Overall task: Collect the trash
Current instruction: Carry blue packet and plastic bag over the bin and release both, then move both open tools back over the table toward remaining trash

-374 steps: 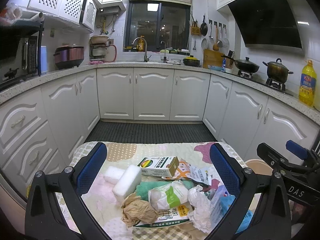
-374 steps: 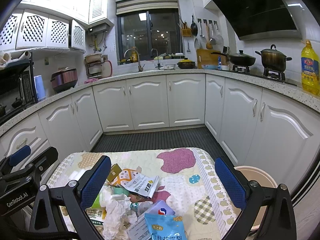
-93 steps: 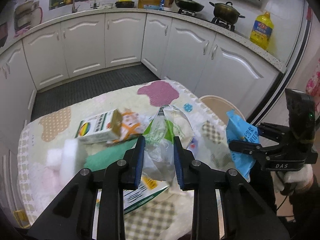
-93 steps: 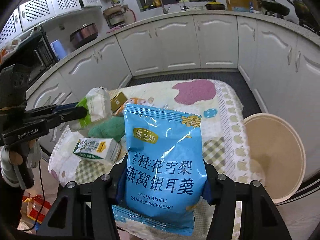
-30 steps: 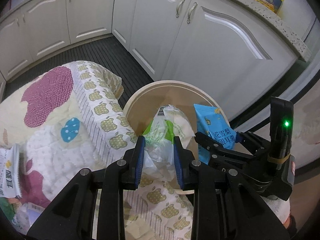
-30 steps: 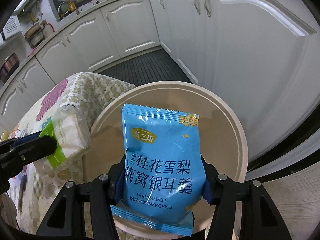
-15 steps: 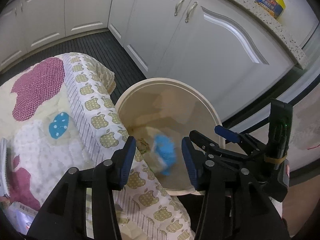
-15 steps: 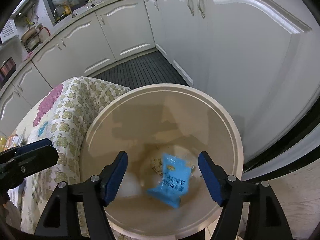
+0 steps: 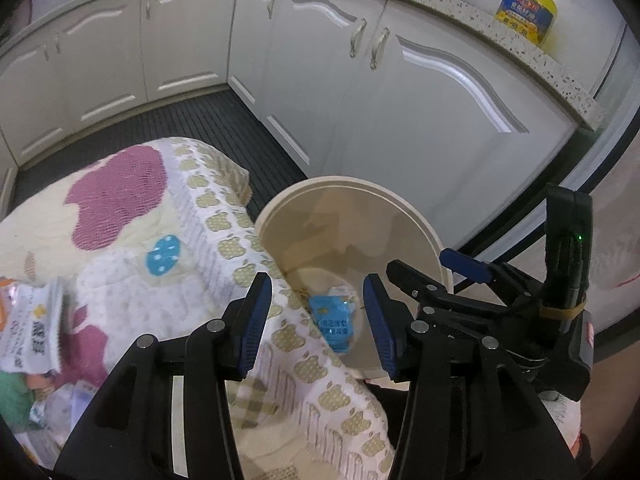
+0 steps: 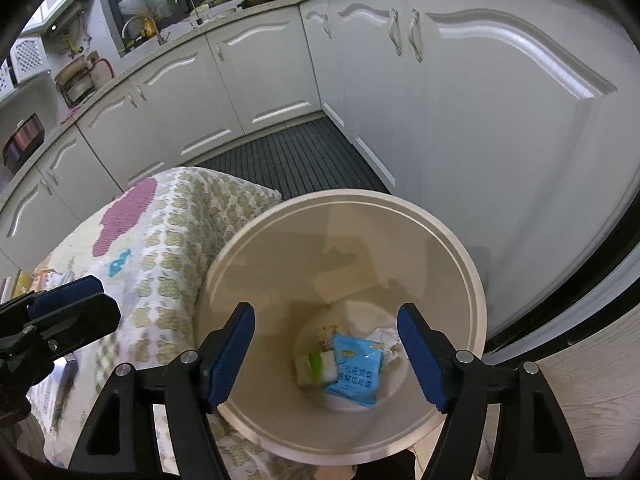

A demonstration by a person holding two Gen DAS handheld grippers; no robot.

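Both the left gripper [image 9: 318,320] and right gripper [image 10: 326,354] are held released above the bin [image 10: 476,280]; the blue snack packet [image 10: 356,364] lies dropped below.

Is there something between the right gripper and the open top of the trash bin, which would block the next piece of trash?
Nothing visible. The right gripper hangs open over the trash bin; only the blue packet lies inside.
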